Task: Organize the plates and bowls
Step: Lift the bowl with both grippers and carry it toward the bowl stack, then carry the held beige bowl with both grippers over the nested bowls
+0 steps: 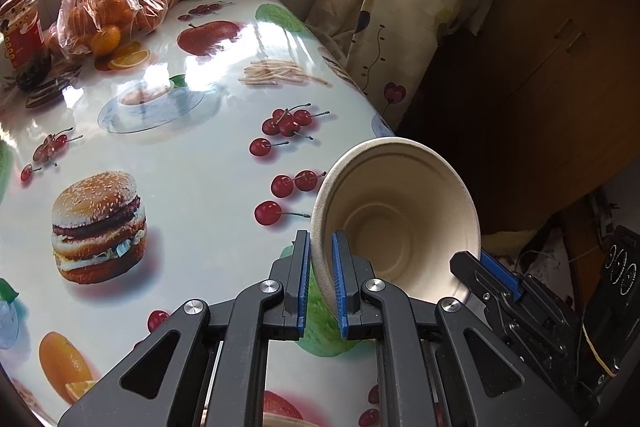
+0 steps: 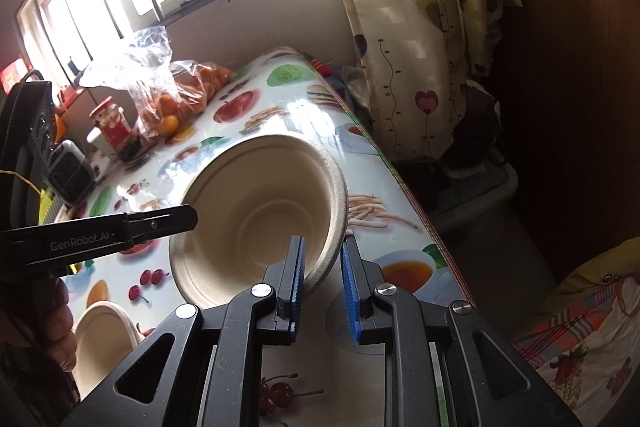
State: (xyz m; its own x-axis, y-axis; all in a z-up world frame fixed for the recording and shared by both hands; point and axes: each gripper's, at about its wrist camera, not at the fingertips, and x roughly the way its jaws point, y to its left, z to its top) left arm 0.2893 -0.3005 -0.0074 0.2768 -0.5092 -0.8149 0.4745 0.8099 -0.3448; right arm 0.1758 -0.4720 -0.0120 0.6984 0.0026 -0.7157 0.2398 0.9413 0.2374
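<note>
A beige paper bowl (image 1: pixel 400 211) (image 2: pixel 256 211) is held tilted above the right side of the fruit-print table (image 1: pixel 180 147), its hollow facing the cameras. My left gripper (image 1: pixel 320 239) is shut on the bowl's left rim, one blue pad inside and one outside. My right gripper (image 2: pixel 322 243) is shut on the opposite rim; it also shows in the left wrist view as the right gripper (image 1: pixel 476 259). The left gripper (image 2: pixel 192 217) reaches the bowl's left rim in the right wrist view. A second beige bowl (image 2: pixel 104 339) sits on the table at the lower left.
A clear bag of oranges (image 1: pixel 112 3) and a red-lidded jar (image 1: pixel 24 27) stand at the table's far left. A small dark appliance (image 2: pixel 70 171) sits near them. A patterned curtain (image 1: pixel 400 7) hangs past the table's right edge (image 2: pixel 404 187). A hand (image 2: pixel 60 327) holds the left tool.
</note>
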